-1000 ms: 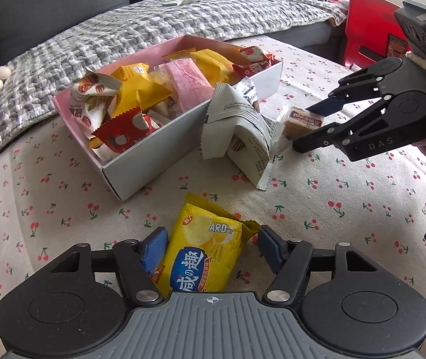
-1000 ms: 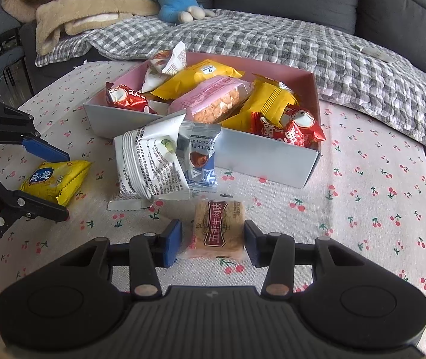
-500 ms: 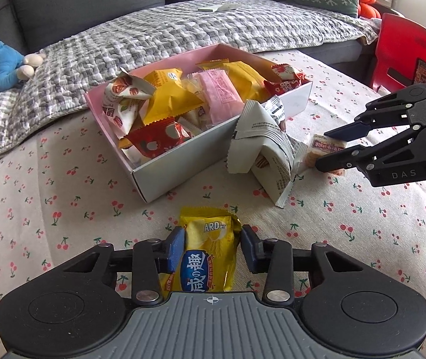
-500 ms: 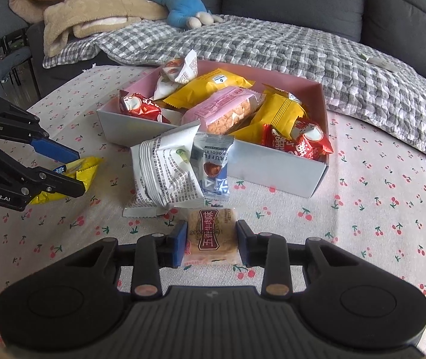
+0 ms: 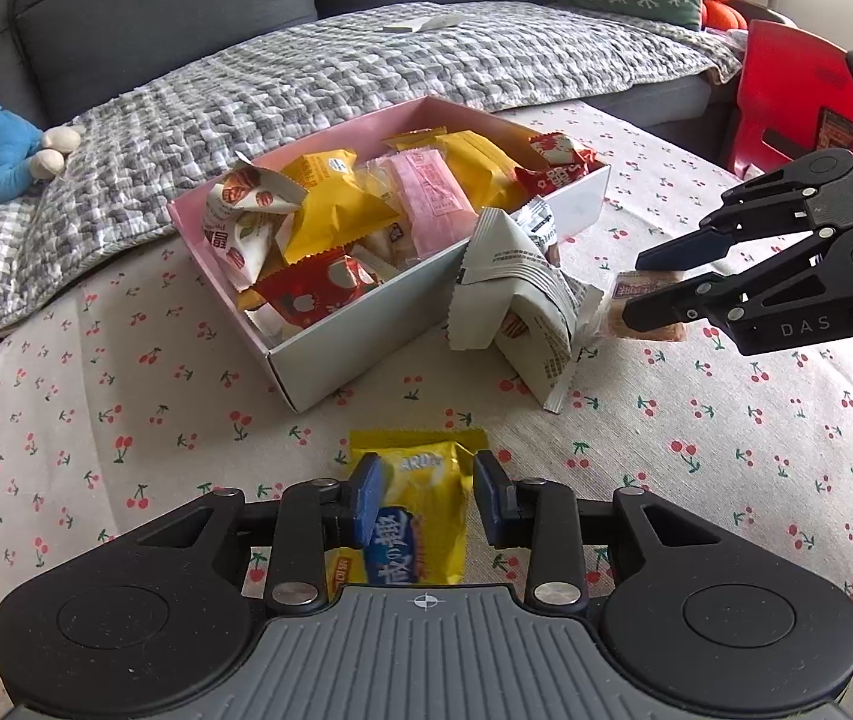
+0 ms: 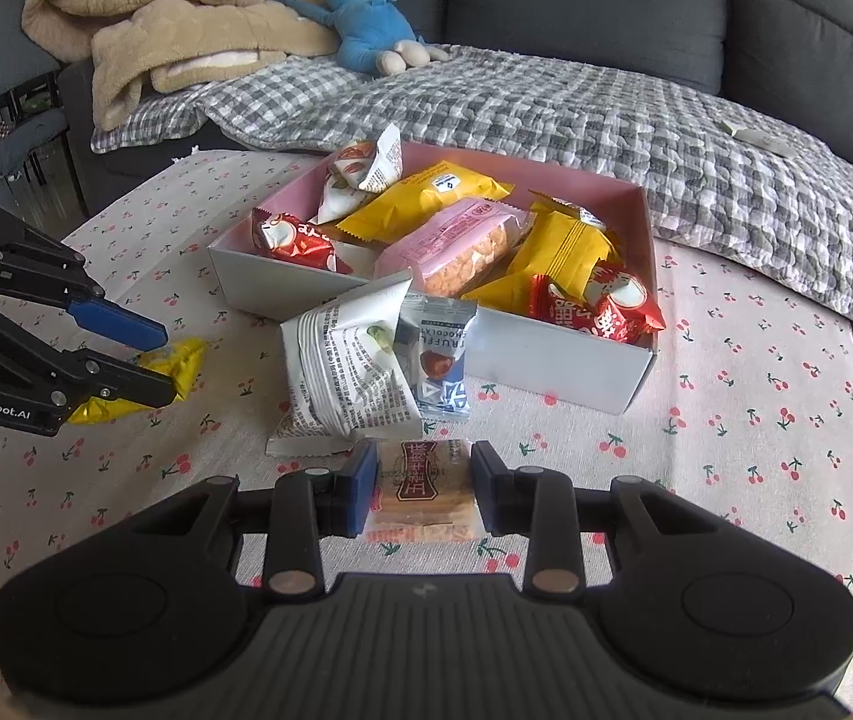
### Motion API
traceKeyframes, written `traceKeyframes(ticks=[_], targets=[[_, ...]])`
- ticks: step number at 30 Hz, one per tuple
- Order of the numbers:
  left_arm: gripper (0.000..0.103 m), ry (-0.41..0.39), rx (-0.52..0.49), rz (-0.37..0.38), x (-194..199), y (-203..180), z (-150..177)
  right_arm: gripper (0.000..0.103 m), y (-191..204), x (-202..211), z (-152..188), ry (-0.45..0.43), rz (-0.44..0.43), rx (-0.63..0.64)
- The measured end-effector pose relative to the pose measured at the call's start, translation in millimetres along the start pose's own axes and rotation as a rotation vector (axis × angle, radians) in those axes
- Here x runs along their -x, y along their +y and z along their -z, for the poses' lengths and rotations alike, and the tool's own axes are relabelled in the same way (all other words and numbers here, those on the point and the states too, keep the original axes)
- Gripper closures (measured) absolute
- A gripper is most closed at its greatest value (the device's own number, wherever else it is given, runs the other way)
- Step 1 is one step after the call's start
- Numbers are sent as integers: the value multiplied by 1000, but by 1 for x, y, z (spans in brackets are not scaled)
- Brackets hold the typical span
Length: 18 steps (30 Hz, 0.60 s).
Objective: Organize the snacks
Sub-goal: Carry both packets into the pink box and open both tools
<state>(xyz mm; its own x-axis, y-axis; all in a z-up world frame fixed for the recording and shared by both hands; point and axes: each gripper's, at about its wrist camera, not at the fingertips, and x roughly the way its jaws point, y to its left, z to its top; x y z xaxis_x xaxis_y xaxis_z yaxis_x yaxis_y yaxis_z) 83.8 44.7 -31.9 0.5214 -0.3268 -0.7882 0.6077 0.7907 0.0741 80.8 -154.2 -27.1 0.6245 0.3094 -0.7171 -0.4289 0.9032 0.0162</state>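
left gripper (image 5: 423, 501) at 6 o'clock, jaws just been closing, now pinching the yellow snack pack (image 5: 411, 516), pink snack box (image 5: 426, 324) up at 12, right gripper (image 6: 423, 486) nearly shut, clamped on the brown biscuit pack (image 6: 425, 489), white bag (image 6: 345, 372) at its 11 o'clock

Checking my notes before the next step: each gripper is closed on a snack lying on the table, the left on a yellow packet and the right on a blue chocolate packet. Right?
Not quite. The right gripper holds a clear-wrapped biscuit pack, not the blue chocolate packet, which leans against the box; the right wrist view shows it. The left gripper is on the yellow packet.
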Motion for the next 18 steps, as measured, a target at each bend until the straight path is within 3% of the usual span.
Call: traceKeyframes(ticks=[1,4,5,12,15,18], targets=[[66,0,-11,-8,0,-1,1,72,1,0,0,3,-1,5],[40,5,-50,-18,0,-4,3,72,3,-1,1,6,-4,15],[37,15,-57,-15,-1,-5,4,72,3,-1,0,6,-6,16],[37,108,-41,-20,-15,-1,10,72,4,-1,0,10,-8,22],[54,118,-22,-11,-16,-1,11,72,4,-1,0,10,-7,23],[56,115,5,-9,-14,1,8,72,4,-1,0,9,-7,23]])
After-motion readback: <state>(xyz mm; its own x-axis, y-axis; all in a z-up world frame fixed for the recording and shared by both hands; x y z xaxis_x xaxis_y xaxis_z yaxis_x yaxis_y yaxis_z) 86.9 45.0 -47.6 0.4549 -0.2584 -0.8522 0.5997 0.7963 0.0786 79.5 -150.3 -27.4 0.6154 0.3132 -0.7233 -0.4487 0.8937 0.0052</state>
